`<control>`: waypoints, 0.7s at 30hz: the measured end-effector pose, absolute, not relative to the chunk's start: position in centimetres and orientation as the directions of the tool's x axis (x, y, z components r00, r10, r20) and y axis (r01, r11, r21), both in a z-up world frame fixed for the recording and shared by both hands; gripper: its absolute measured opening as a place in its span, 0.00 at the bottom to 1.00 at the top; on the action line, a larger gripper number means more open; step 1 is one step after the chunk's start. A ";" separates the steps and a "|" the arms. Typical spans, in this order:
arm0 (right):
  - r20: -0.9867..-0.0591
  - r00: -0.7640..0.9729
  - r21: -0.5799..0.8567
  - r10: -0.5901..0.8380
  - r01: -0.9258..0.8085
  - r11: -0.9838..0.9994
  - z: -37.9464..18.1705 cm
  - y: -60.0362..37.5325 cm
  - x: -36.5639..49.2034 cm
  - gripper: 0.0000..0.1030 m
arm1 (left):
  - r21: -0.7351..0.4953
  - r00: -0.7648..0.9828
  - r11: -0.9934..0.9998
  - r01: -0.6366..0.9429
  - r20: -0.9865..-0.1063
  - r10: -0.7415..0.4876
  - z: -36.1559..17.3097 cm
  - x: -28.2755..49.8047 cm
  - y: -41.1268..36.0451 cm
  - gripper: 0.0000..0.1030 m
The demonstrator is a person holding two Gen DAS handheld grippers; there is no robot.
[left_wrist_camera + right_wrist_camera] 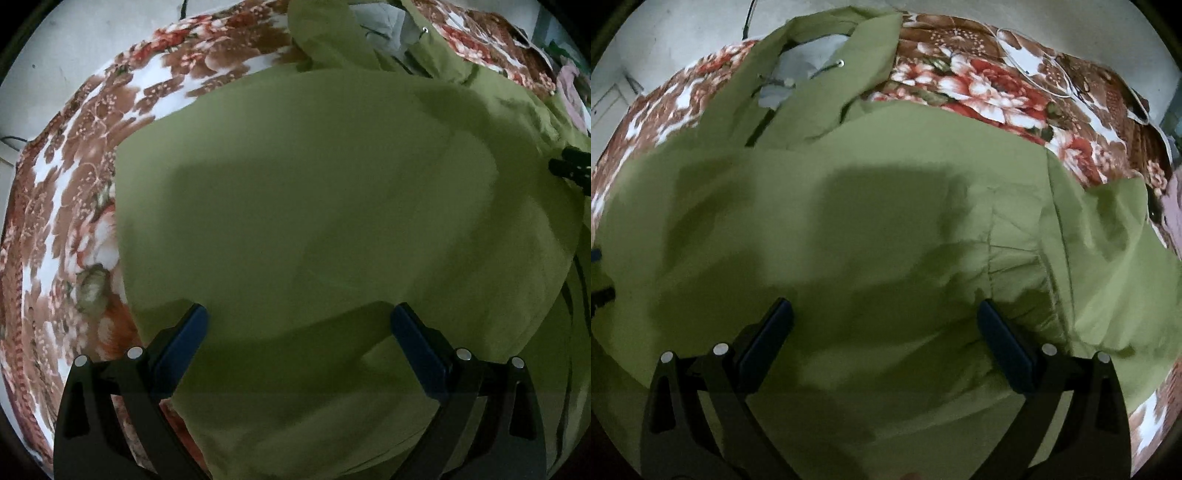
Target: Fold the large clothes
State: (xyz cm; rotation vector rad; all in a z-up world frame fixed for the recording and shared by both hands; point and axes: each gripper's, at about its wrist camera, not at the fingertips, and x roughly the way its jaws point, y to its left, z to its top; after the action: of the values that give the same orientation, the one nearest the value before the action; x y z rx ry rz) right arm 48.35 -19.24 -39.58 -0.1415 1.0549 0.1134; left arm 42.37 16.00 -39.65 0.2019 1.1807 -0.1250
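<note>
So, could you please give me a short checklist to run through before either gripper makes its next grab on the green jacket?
1. Left gripper open, nothing between its fingers: ok.
2. Right gripper open, nothing between its fingers: ok.
3. Green jacket lies spread on the floral bedspread: ok.
4. Right-hand side of the jacket smooth: not ok, creases and a folded-over flap show in the right wrist view.
5. Hood laid flat: not ok, it is bunched with its pale lining showing.
6. Near hem within reach of both grippers: cannot tell, it lies below both views.
</note>
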 end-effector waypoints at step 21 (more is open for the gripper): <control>-0.888 0.459 0.111 -0.026 0.269 0.957 -29.0 -38.4 38.2 0.96 | 0.035 0.492 0.966 0.258 -0.865 -0.100 -27.1 38.4 8.5 0.95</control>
State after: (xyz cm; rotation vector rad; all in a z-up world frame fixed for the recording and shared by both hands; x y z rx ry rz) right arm 38.24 -38.42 -29.03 0.2505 1.0822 -0.1840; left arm 38.43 8.52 -27.14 0.1680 1.0349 -0.2180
